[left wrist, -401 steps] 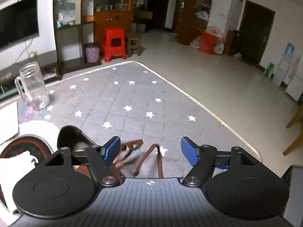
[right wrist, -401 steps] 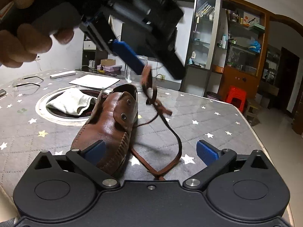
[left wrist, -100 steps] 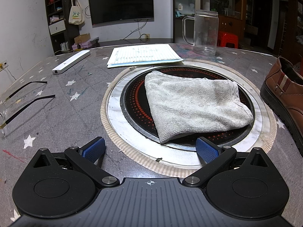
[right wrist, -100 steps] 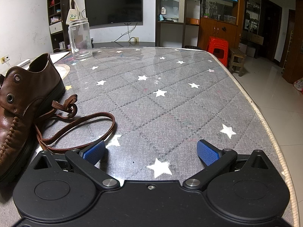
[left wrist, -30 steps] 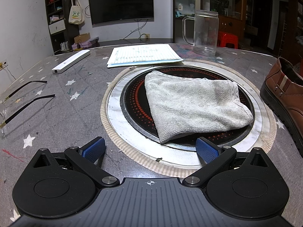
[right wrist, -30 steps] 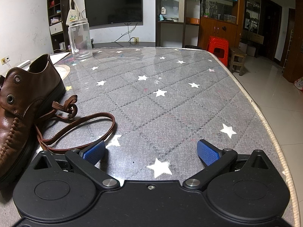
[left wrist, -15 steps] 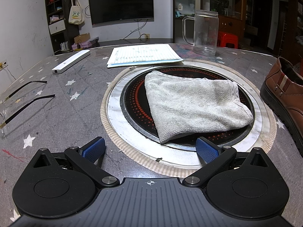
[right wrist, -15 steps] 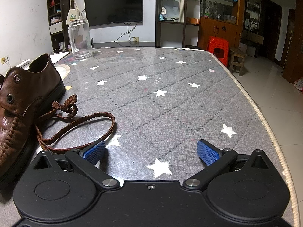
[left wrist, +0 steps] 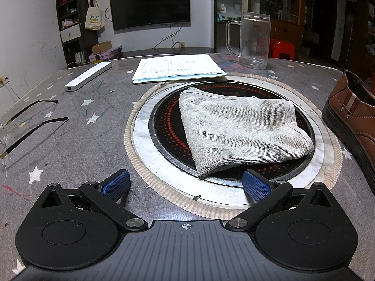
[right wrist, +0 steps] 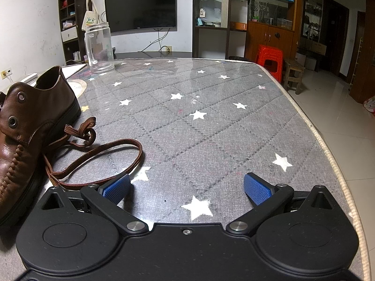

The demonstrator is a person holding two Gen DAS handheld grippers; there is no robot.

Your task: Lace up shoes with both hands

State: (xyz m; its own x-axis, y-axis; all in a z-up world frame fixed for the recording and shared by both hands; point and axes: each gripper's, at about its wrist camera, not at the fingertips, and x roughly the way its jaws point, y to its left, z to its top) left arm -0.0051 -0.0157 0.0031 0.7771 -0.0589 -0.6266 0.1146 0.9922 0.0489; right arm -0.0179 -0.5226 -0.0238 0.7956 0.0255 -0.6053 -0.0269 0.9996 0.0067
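A brown leather shoe [right wrist: 25, 126] lies on the grey starred table at the left of the right wrist view; its heel end [left wrist: 351, 114] shows at the right edge of the left wrist view. Its brown lace [right wrist: 93, 149] trails loose on the table in a knot and a long loop beside the shoe. My right gripper [right wrist: 186, 186] rests low on the table, open, its left pad just by the lace loop, nothing between the fingers. My left gripper [left wrist: 185, 182] is open too, resting in front of the round hob, well left of the shoe.
A grey towel [left wrist: 239, 131] lies on the round black hob [left wrist: 164, 126] set in the table. Behind it are a sheet of paper [left wrist: 178, 68], a glass mug [left wrist: 254, 42] and a white bar [left wrist: 88, 76]. Spectacles [left wrist: 28, 124] lie at the left. The table edge [right wrist: 328, 149] runs along the right.
Over the last second nothing has moved. Thirteen seconds ago the left gripper held the lace up over the shoe; now the lace lies loose on the table and both grippers rest apart.
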